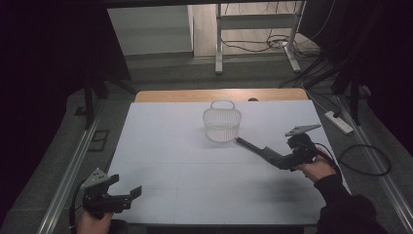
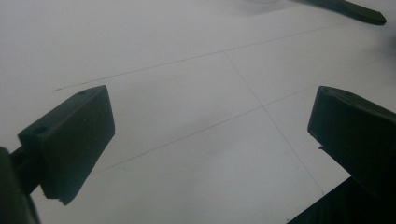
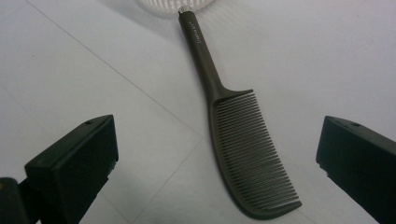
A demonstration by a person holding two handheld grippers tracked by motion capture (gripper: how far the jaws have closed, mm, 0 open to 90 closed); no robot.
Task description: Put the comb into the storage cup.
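Note:
A dark comb (image 1: pixel 251 146) lies flat on the white table (image 1: pixel 165 146), its handle tip touching a white mesh basket (image 1: pixel 222 123) with a handle at the table's middle. My right gripper (image 1: pixel 285 158) is open at the comb's toothed end. In the right gripper view the comb (image 3: pixel 243 149) lies between the two spread jaws of that gripper (image 3: pixel 217 121), untouched, with the basket's rim (image 3: pixel 173 5) at the top. My left gripper (image 1: pixel 125 186) is open and empty over the table's near left corner. The left gripper view has its jaws (image 2: pixel 210 98) wide apart above bare table, with the comb's end (image 2: pixel 355 10) far off.
A wooden strip (image 1: pixel 195 95) borders the table's far edge. On the floor at the right lie a white power strip (image 1: pixel 338 122) and a looped black cable (image 1: pixel 365 158). A metal desk frame (image 1: pixel 219 44) stands beyond the table.

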